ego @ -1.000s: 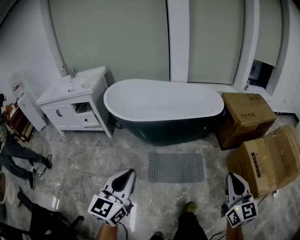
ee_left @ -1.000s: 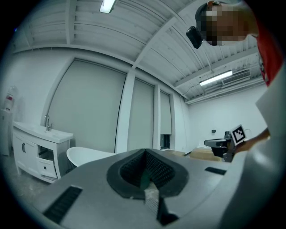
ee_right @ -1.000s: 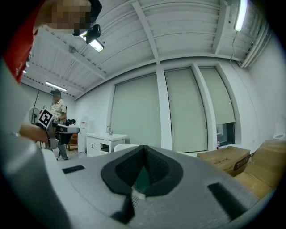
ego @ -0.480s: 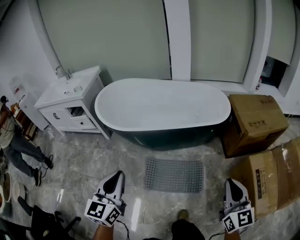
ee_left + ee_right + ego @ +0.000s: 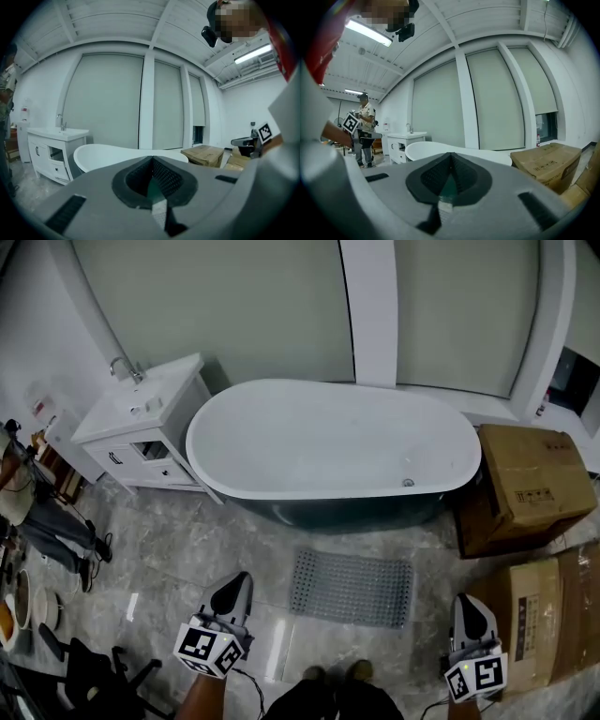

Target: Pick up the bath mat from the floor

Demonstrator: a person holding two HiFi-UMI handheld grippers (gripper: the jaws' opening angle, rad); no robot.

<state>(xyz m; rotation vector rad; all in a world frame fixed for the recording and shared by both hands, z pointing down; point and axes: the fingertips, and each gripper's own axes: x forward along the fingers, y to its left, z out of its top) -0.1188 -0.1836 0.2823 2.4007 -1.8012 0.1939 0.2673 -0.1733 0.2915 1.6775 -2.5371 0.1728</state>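
The grey studded bath mat (image 5: pixel 351 588) lies flat on the marble floor just in front of the bathtub (image 5: pixel 333 451). My left gripper (image 5: pixel 234 589) hovers to the mat's lower left, jaws shut with nothing between them. My right gripper (image 5: pixel 470 609) hangs to the mat's lower right, also shut and empty. Both point toward the tub. In the left gripper view the closed jaws (image 5: pixel 151 164) face the tub (image 5: pixel 103 157); in the right gripper view the closed jaws (image 5: pixel 450 161) face the tub (image 5: pixel 440 150) too. The mat is hidden in both gripper views.
A white vanity with sink (image 5: pixel 141 427) stands left of the tub. Cardboard boxes (image 5: pixel 525 484) sit at the right, another (image 5: pixel 539 624) nearer me. A person (image 5: pixel 37 521) stands at the far left beside a dark stool (image 5: pixel 94 676). My feet (image 5: pixel 333 676) are below the mat.
I have stepped closer: the tub and mat sit nearer and more centred in view. Both grippers have stayed shut and kept their places low in the frame.
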